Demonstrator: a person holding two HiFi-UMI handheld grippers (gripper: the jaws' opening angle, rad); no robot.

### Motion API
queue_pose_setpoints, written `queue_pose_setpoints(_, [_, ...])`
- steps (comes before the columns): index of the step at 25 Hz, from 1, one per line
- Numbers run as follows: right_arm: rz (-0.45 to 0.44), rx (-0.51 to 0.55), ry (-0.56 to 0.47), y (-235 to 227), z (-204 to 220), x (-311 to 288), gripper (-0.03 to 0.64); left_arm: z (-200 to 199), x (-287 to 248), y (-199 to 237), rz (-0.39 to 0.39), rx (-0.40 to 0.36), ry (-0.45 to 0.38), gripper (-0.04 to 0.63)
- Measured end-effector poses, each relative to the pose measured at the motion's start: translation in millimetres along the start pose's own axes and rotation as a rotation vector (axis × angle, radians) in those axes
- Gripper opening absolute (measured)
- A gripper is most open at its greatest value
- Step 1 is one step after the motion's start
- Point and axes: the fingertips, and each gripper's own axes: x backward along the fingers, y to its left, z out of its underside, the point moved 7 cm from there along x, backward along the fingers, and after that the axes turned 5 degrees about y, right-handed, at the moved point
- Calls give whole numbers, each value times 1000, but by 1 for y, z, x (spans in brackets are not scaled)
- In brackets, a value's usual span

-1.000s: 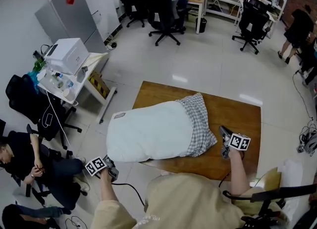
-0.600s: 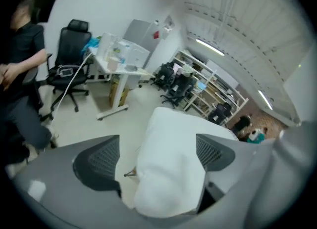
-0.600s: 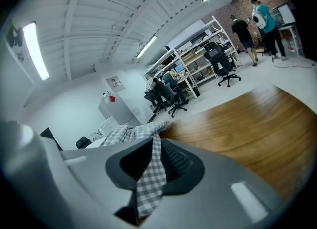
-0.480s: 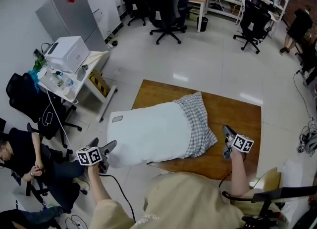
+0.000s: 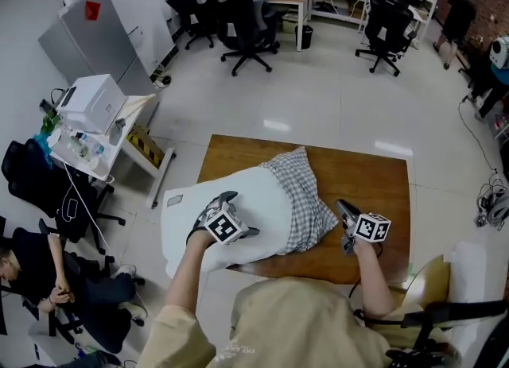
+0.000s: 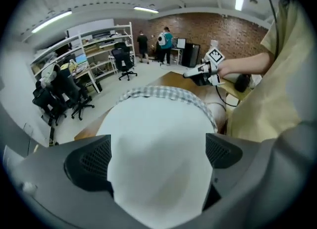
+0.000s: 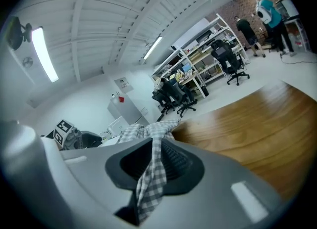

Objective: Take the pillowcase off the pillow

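Note:
A white pillow [image 5: 187, 227] lies across the wooden table [image 5: 366, 180], its left end hanging past the table's edge. The grey checked pillowcase [image 5: 301, 199] is bunched over its right end. My left gripper [image 5: 236, 215] sits on top of the pillow near the middle. Its jaws have just been opening and now stand wide, with the pillow [image 6: 158, 124] bulging between them. My right gripper [image 5: 343, 227] is at the pillowcase's right corner, shut on a twisted strip of checked cloth [image 7: 148, 139]. The left gripper view shows the checked hem [image 6: 163, 93] beyond the pillow.
A white printer [image 5: 91, 102] stands on a side table to the left. A seated person [image 5: 32, 271] and black office chairs [image 5: 36, 176] are at the lower left. More chairs [image 5: 242, 29] and desks stand at the back. Cables [image 5: 491, 207] lie on the floor at the right.
My left gripper has swung from below the pillow's left end up onto the pillow's top, rolling over, and its jaws have opened wide. The right gripper keeps its hold on the checked cloth.

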Motion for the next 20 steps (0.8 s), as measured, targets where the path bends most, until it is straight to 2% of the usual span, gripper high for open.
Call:
queue_pose_setpoints(4, [-44, 46, 16, 17, 6, -6, 54, -4, -71, -1, -61, -106, 149, 574])
queue_pose_setpoints(6, [-53, 43, 34, 22, 15, -9, 54, 6, -95, 5, -96, -110, 208, 530])
queue_pose_setpoints(7, [-57, 47, 40, 25, 17, -11, 54, 10, -103, 8, -103, -97, 227, 484])
queue_pose_setpoints(8, [-61, 56, 47, 29, 19, -11, 54, 14, -108, 9, -104, -82, 234, 420])
queue_pose_setpoints(9, [-66, 67, 55, 32, 21, -12, 54, 15, -110, 9, -103, -62, 221, 326])
queue_pose_setpoints(11, [-76, 100, 88, 39, 26, -13, 55, 9, -99, 11, -99, 1, 124, 82])
queue_pose_setpoints(12, [-84, 126, 119, 43, 31, -14, 57, 1, -83, 14, -101, 37, 52, 32])
queue_pose_setpoints(14, [-101, 198, 208, 53, 44, -20, 84, -23, -38, 23, -127, 70, -75, 20])
queue_pose_setpoints(15, [-104, 238, 249, 58, 50, -23, 168, -31, -20, 26, -128, 75, -106, 19])
queue_pose_setpoints(16, [-104, 278, 275, 63, 53, -25, 245, -35, -9, 27, -115, 82, -113, 18])
queue_pose_setpoints(17, [-105, 313, 283, 68, 55, -27, 272, -36, -4, 25, -87, 93, -104, 18])
queue_pose_setpoints(20, [-106, 372, 309, 74, 57, -34, 272, -39, 2, 19, -40, 103, -91, 18])
